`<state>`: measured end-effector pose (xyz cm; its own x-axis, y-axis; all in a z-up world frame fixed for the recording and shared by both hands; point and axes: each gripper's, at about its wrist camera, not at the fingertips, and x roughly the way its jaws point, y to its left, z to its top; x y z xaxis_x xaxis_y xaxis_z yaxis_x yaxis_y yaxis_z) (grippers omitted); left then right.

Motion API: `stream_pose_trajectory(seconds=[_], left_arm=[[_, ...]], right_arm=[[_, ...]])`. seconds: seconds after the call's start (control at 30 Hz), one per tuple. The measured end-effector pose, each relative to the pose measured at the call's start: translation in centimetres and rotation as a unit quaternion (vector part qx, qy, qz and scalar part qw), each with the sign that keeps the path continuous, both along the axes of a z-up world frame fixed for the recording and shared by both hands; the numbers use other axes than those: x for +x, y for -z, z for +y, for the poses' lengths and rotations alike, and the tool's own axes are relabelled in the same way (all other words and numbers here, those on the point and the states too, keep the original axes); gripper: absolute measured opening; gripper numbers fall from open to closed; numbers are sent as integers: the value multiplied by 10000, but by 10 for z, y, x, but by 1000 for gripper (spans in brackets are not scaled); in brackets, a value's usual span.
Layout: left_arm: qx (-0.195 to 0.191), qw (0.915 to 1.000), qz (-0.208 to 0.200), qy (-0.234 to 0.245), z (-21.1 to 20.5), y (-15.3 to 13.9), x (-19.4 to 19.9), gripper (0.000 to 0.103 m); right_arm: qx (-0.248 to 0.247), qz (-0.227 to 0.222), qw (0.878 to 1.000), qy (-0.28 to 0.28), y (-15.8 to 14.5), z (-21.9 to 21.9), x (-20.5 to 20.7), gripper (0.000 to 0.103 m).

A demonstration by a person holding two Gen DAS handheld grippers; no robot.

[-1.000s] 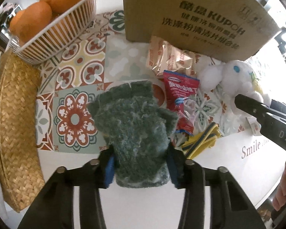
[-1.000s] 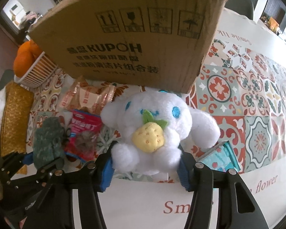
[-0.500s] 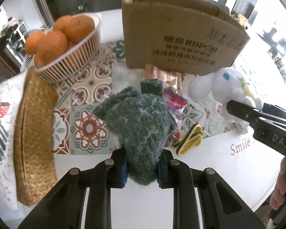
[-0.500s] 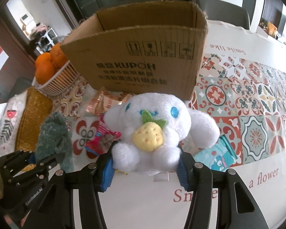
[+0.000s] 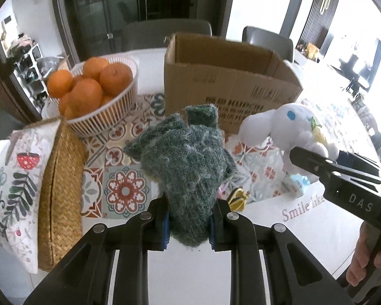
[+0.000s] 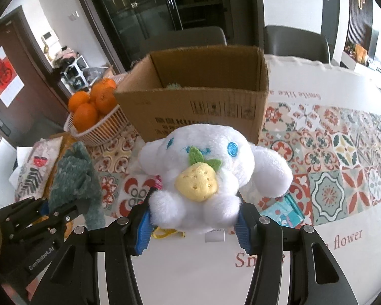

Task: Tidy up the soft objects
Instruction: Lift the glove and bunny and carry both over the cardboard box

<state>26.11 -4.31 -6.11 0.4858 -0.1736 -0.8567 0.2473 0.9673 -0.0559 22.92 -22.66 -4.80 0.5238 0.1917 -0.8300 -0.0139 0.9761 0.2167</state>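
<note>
My left gripper [image 5: 189,222] is shut on a fuzzy dark green knit glove [image 5: 188,162] and holds it up above the table. My right gripper [image 6: 193,225] is shut on a white plush dog [image 6: 210,167] with blue eyes and a yellow strawberry, also held in the air. The plush also shows in the left wrist view [image 5: 289,132], and the glove in the right wrist view [image 6: 75,175]. An open cardboard box [image 6: 205,96] stands behind both; something green lies inside it. The box also shows in the left wrist view [image 5: 228,86].
A white basket of oranges [image 5: 94,94] stands at the back left. A woven straw mat [image 5: 59,185] and a printed cloth [image 5: 12,178] lie at the left. Snack packets [image 6: 283,209] and a yellow-black item [image 5: 237,198] lie on the tiled cloth [image 6: 343,157].
Both grippers have risen with their loads, the glove and the plush now well above the table. The box's open top has come into view.
</note>
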Motion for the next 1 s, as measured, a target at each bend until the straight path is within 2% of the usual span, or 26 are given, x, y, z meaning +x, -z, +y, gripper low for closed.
stream_pose_trajectory(seconds=[0.6, 1.0], left_arm=[[-292, 9942, -1028, 130, -8, -71, -11, 23], [-375, 9896, -1358, 301, -22, -90, 2, 23]], right_arm=[[39, -1007, 9946, 231, -67, -7, -19, 55], [30, -1436, 9890, 360, -97, -18, -16, 55]])
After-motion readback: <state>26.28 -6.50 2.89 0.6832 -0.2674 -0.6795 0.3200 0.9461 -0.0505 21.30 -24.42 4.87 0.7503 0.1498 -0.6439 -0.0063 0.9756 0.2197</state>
